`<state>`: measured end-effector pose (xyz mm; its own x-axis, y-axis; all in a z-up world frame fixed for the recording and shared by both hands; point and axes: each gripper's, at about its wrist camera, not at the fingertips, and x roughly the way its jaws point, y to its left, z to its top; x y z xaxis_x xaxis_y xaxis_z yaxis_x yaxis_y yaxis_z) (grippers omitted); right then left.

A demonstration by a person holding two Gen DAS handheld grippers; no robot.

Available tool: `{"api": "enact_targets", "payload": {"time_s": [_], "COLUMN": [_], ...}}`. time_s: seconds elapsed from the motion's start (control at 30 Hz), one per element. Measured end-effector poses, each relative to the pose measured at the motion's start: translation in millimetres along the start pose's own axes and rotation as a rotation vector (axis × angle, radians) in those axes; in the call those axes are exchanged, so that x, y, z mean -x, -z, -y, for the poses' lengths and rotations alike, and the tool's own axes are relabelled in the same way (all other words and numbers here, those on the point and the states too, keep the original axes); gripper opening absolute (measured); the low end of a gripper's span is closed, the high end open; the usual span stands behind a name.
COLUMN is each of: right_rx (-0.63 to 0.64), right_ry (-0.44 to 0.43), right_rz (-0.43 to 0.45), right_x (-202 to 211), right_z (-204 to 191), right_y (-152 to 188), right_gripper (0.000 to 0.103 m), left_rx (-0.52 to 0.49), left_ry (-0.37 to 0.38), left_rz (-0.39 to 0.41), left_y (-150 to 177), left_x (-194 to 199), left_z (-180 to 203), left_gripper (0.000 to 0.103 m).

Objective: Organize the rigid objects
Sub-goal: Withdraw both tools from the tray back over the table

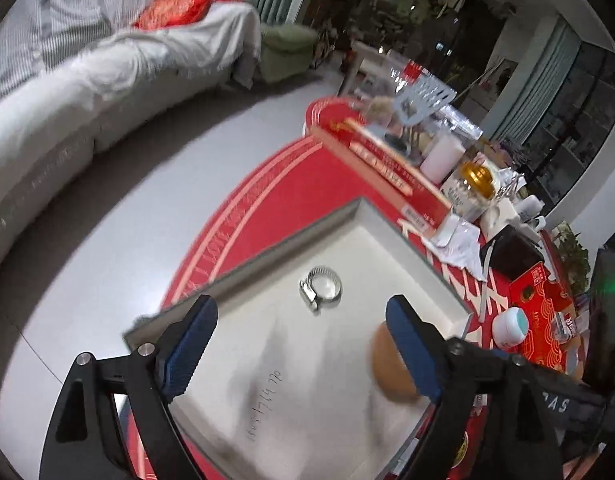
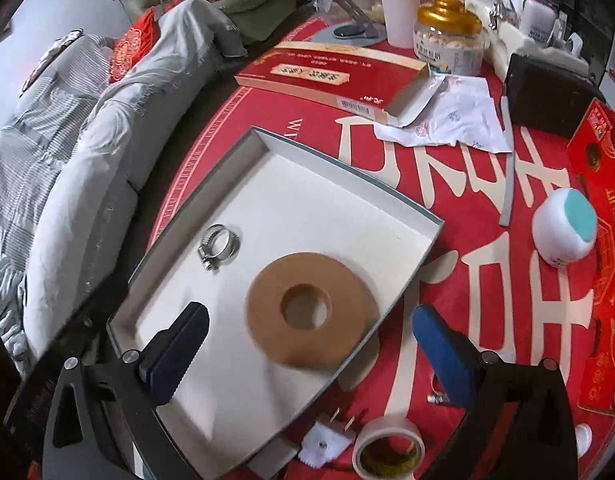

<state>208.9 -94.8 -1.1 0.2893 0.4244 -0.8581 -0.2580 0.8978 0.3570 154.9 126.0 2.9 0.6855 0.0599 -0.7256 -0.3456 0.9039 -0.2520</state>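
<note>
A shallow white box lid [image 2: 331, 200] lies on the red round table. Inside it rest a metal hose clamp [image 2: 219, 245] and a flat brown ring disc [image 2: 311, 314]. In the left wrist view the same tray [image 1: 291, 364] holds the clamp [image 1: 320, 287] just beyond my left gripper [image 1: 299, 344], which stands open with nothing between its blue pads; the brown disc [image 1: 387, 368] shows partly behind the right pad. My right gripper [image 2: 307, 350] hovers open over the brown disc without touching it.
A white tape roll [image 2: 387, 450], a white plug [image 2: 331, 436] and a small screw [image 2: 435, 399] lie near the tray's front. A white-and-teal jar [image 2: 565, 228], red boxes [image 2: 603, 240], a long red-and-cream box [image 2: 327, 76], a gold-lidded jar [image 2: 451, 36], papers and a black pouch crowd the table. A sofa [image 1: 87, 92] stands at the left.
</note>
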Motion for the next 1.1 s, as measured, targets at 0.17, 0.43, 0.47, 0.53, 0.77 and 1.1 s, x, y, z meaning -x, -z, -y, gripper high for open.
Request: {"api": "enact_targets", "payload": {"time_s": [0.17, 0.43, 0.47, 0.53, 0.77, 1.1], "right_rx": [-0.030, -0.033, -0.051, -0.099, -0.146, -0.156], "right_ry": [-0.036, -0.051, -0.058, -0.074, -0.065, 0.006], "right_rz": [0.022, 0.107, 0.106, 0.099, 0.127, 0.148], "right_x": [29, 88, 91, 96, 115, 136], "right_z": [0, -1, 1, 8, 21, 54], "right_y": [17, 77, 82, 95, 132, 170], "right_gripper": [0.103, 0.103, 0.103, 0.103, 0.103, 0.103], "left_rx": [0.002, 0.043, 0.039, 0.045, 0.201, -0.280], "left_ry": [0.078, 0.126, 0.132, 0.140, 0.465, 0.107], "left_rz": [0.056, 0.162, 0.185, 0.226, 0.135, -0.018], "left_y": [-8, -15, -18, -23, -37, 18], "left_x": [35, 99, 111, 132, 170, 165], "left_z": [8, 26, 29, 35, 23, 72], "left_gripper": [0.089, 0.092, 0.092, 0.092, 0.103, 0.103]}}
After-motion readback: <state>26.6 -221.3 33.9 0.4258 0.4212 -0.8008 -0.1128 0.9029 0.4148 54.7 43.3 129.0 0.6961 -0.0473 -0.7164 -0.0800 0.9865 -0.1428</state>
